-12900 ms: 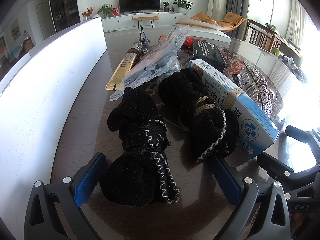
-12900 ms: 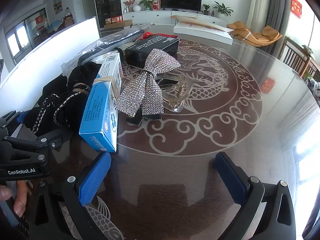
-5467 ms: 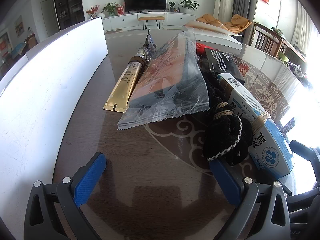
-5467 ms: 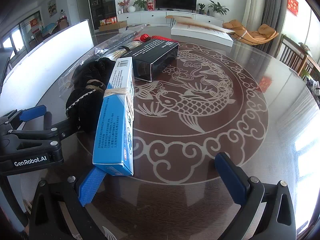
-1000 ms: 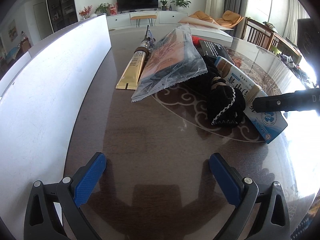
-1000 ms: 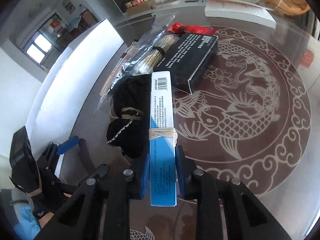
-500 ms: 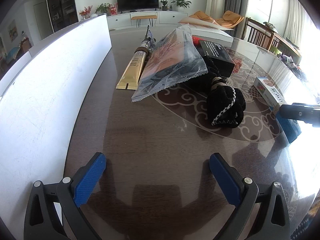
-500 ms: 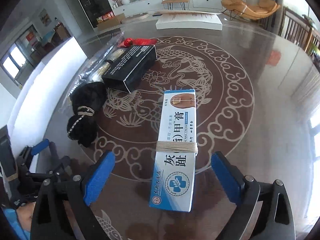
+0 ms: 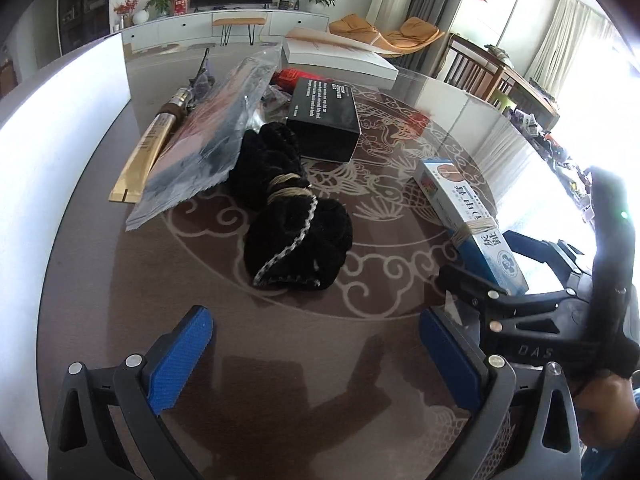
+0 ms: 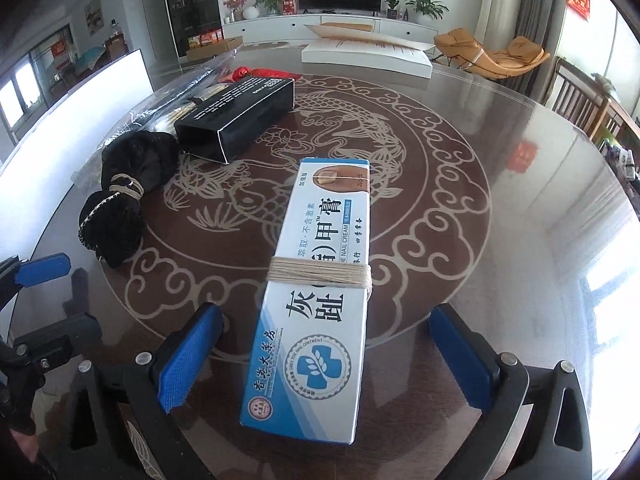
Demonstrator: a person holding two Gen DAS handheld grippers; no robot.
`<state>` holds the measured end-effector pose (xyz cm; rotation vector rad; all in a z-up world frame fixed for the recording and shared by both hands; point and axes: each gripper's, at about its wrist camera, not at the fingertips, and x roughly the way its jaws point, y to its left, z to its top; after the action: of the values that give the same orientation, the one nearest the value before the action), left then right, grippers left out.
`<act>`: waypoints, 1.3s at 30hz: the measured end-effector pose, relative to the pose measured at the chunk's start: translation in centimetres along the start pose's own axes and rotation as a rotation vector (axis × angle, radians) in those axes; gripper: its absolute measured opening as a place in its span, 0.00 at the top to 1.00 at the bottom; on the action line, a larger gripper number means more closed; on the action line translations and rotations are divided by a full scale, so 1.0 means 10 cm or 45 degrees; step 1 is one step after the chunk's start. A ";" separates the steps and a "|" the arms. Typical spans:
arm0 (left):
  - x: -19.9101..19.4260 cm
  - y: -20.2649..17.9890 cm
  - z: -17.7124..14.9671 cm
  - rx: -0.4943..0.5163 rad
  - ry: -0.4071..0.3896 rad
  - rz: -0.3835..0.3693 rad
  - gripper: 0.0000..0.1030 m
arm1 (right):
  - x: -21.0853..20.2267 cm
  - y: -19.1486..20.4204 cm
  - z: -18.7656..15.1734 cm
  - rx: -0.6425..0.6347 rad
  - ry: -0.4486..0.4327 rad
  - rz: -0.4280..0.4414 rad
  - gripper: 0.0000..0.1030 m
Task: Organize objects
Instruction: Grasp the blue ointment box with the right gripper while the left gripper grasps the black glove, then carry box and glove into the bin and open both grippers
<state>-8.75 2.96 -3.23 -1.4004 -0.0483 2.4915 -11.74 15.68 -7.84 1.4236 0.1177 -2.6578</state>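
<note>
Right gripper (image 10: 326,360) jaws had just opened wide; blue cream box (image 10: 316,292) released, lay flat between them near table (image 10: 500,184) centre, apart from black bundle (image 9: 296,232). Left gripper (image 9: 316,352) open, empty. Box placement judged done.

A dark brown round table (image 10: 500,168) carries a pale beige fish-and-cloud pattern, and on it lies a blue and white box (image 10: 316,300) printed with black characters and bound with tan string. Nearby sit a black fabric bundle (image 9: 298,236) edged in silvery-white stitching, a glossy black box (image 9: 324,118) with white lettering, and a gold tube (image 9: 146,154). Both grippers have bright blue pads (image 9: 178,356) on black frames.
</note>
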 end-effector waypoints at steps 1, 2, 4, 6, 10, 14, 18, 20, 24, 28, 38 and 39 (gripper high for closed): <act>0.06 -0.05 0.08 0.008 -0.002 0.040 0.00 | 0.02 0.01 0.01 0.004 0.002 -0.002 0.00; 0.09 -0.05 0.16 -0.012 -0.030 0.038 0.00 | 0.01 -0.01 0.00 0.020 -0.002 -0.037 0.00; 0.14 -0.01 0.30 -0.071 -0.053 0.108 0.00 | 0.00 -0.09 0.00 0.081 -0.001 -0.051 0.00; 0.18 0.06 0.40 -0.107 -0.063 0.108 0.24 | -0.03 -0.08 0.01 0.079 -0.004 -0.062 0.00; 0.14 0.17 0.30 -0.074 -0.045 0.092 0.66 | -0.05 -0.10 0.05 0.077 -0.007 -0.057 0.00; -0.17 0.20 -0.15 -0.029 -0.019 0.081 0.63 | -0.03 -0.11 0.10 0.060 0.016 -0.044 0.00; -0.26 0.21 -0.25 -0.030 -0.002 0.127 0.25 | 0.10 -0.13 0.32 0.014 0.214 -0.006 0.00; -0.22 0.21 -0.20 -0.002 -0.017 0.154 0.28 | 0.11 -0.13 0.40 -0.013 0.243 0.011 0.31; -0.21 0.23 -0.18 0.038 -0.047 0.165 0.70 | -0.02 -0.15 0.49 0.000 0.268 0.080 0.59; -0.62 0.30 -0.31 -0.053 -0.155 0.060 0.70 | -0.24 -0.18 0.39 0.158 0.232 0.356 0.59; -2.31 1.51 -0.39 -0.391 -0.516 0.092 0.70 | -1.00 1.43 0.90 0.095 0.090 0.912 0.59; -2.40 1.70 -0.43 -0.422 -0.522 0.146 0.70 | -1.06 1.71 0.97 0.042 0.086 0.954 0.59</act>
<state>2.77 -19.99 11.62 -0.9920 -0.4966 2.9304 -11.40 -1.66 6.23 1.2367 -0.3799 -2.0005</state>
